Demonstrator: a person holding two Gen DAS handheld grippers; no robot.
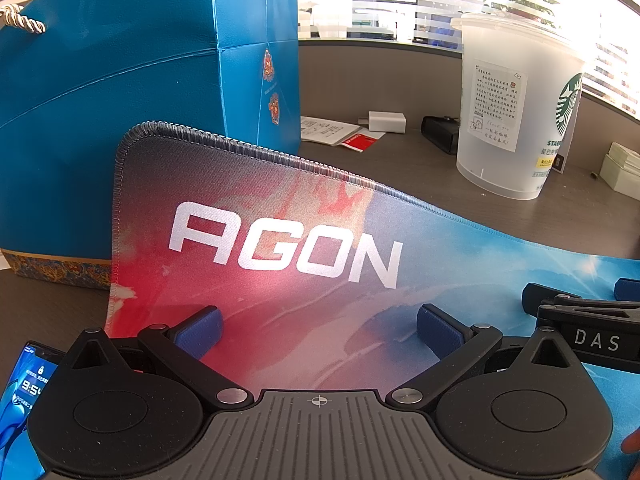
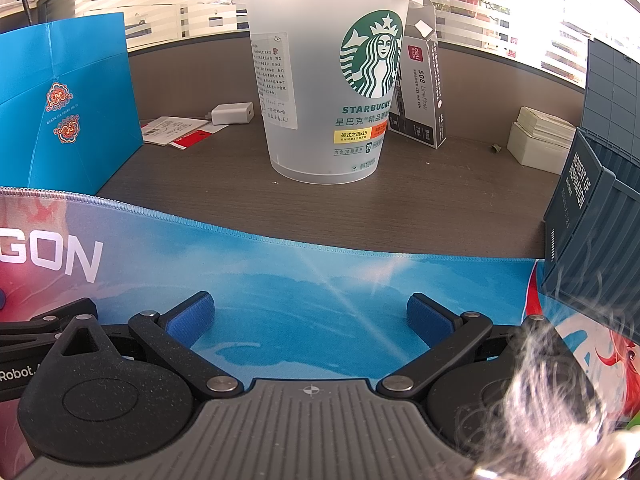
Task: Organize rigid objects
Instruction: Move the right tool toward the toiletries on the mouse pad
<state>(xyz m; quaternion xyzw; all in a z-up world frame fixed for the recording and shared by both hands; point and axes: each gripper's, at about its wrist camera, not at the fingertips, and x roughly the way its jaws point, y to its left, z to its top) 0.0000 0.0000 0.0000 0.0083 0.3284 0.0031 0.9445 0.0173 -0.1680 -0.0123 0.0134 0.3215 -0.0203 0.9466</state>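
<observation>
A frosted Starbucks cup point(image 2: 324, 92) stands upright on the brown desk, beyond the far edge of the AGON mouse mat point(image 2: 304, 280); it also shows in the left wrist view point(image 1: 516, 108) at the right. My left gripper point(image 1: 318, 330) is open and empty over the red part of the mat point(image 1: 260, 248). My right gripper point(image 2: 310, 316) is open and empty over the blue part of the mat, in front of the cup. A pen box point(image 2: 422, 88) leans behind the cup. A white charger point(image 2: 233, 113) lies at the back.
A tall blue gift bag point(image 1: 132, 92) stands at the left, touching the mat. A dark blue-grey crate point(image 2: 600, 184) stands at the right. A white card box point(image 2: 540, 142), papers point(image 2: 176, 130), a black case point(image 1: 440, 134) and a phone point(image 1: 24, 392) lie around.
</observation>
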